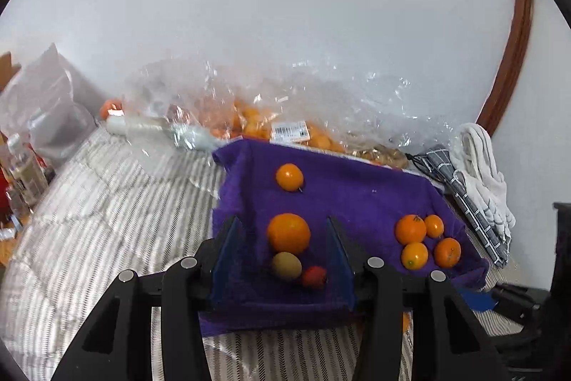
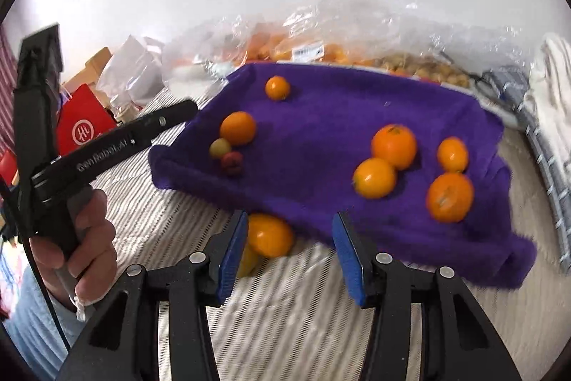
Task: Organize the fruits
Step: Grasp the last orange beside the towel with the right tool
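The stray orange (image 2: 269, 236) lies off the purple towel (image 2: 321, 116), just at its near edge on the striped bed cover (image 2: 285, 316), between the parted fingers of the right gripper (image 2: 289, 250). Round and smooth-skinned, it could roll away if nudged (the bedding looks soft and uneven). The left gripper (image 1: 282, 252) hangs open, holding nothing, over the towel's left fruits; four oranges (image 2: 414, 163) cluster on its plush right side.
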`<action>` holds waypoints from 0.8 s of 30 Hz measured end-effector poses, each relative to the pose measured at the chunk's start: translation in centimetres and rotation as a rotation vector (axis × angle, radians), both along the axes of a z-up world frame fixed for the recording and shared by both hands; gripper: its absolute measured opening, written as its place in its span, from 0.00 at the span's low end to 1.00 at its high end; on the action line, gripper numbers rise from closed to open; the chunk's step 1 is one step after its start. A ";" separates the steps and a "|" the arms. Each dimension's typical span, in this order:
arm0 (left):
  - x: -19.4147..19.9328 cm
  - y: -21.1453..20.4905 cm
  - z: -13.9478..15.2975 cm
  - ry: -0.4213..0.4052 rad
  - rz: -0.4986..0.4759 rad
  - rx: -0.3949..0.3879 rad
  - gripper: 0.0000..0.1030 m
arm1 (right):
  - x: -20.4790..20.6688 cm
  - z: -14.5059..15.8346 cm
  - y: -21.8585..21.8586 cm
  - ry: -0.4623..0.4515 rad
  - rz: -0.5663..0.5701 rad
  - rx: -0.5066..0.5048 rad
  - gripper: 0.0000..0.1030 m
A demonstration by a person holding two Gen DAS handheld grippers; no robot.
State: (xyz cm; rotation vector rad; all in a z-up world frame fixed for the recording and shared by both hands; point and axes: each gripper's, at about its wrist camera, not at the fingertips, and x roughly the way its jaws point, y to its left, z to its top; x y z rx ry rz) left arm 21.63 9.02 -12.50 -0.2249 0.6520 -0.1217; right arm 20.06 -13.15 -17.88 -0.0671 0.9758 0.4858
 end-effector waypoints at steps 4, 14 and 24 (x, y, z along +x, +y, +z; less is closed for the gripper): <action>-1.8 0.2 1.5 -0.010 0.026 0.080 0.45 | -0.1 -1.3 1.3 0.073 -0.011 0.004 0.48; -6.4 3.5 -1.3 0.071 0.019 0.093 0.45 | 1.8 -4.1 2.1 0.153 -0.118 0.025 0.50; -6.3 2.4 -2.9 0.119 -0.010 0.120 0.45 | 0.9 -2.6 0.1 0.135 -0.147 0.091 0.39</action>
